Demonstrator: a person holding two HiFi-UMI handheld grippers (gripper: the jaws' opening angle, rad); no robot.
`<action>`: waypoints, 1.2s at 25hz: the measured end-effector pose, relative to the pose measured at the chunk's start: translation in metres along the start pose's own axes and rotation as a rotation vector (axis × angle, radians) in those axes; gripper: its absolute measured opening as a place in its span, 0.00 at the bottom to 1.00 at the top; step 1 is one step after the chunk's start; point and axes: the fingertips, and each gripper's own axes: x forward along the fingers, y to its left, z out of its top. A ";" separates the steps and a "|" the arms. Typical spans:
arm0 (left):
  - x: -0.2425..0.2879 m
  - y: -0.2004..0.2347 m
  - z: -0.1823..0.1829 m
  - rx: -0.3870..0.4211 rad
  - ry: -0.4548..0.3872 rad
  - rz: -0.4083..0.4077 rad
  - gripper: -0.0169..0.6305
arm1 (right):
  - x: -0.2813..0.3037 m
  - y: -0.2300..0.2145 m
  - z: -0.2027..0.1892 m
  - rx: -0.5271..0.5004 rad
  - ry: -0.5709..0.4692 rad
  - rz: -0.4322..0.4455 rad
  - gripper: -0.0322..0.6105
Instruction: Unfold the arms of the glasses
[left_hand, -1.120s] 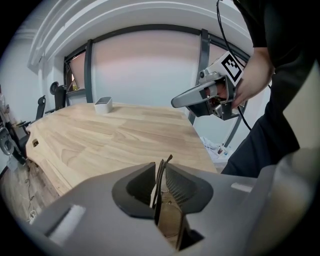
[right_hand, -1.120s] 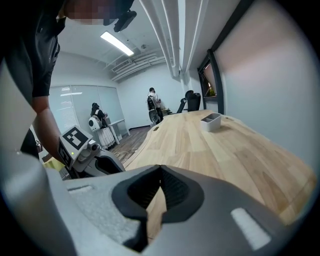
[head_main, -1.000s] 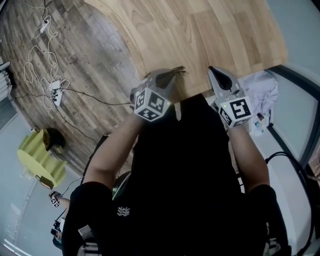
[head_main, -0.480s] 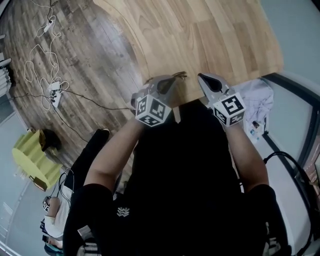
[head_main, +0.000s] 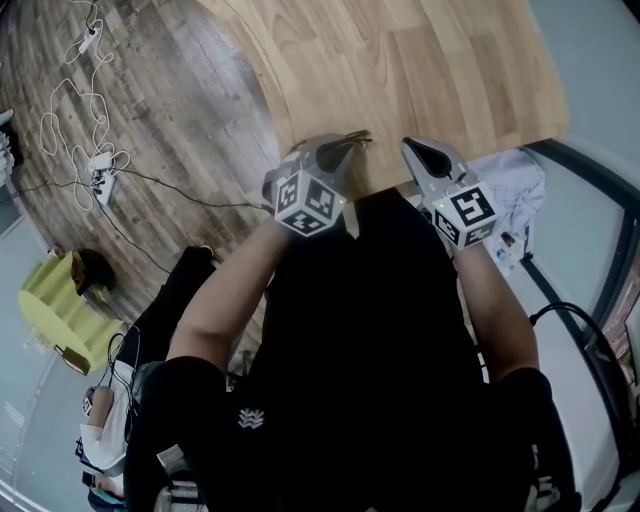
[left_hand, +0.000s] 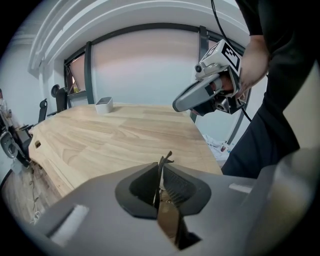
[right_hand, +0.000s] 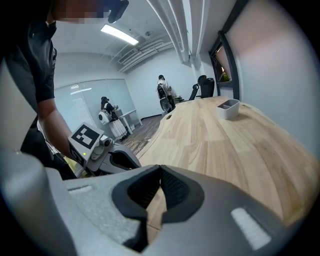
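Holding the thin, dark-framed folded glasses (left_hand: 164, 160) in the grey left tool (left_hand: 159, 171), just over the near edge of the pale wooden counter (head_main: 420, 60). Its jaws have just been opening a little, though the pads are seemingly pinching the frame. The grey right tool (right_hand: 160, 171) is hovering just beside, clenched on nothing.

Judging: arms not yet unfolded. The next move is calling for the right tool to open, catch an arm tip and swing it outward. The counter ahead is offering room, with the small white tray (right_hand: 229, 108) well apart.
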 end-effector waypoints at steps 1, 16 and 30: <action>0.000 0.000 -0.001 0.000 0.003 -0.001 0.07 | 0.001 0.000 -0.002 0.003 0.005 0.003 0.05; -0.033 -0.002 0.010 0.022 -0.067 0.051 0.05 | 0.030 0.040 -0.001 0.083 0.085 0.242 0.12; -0.062 0.003 0.012 0.024 -0.164 0.116 0.05 | 0.053 0.069 0.006 -0.038 0.186 0.314 0.12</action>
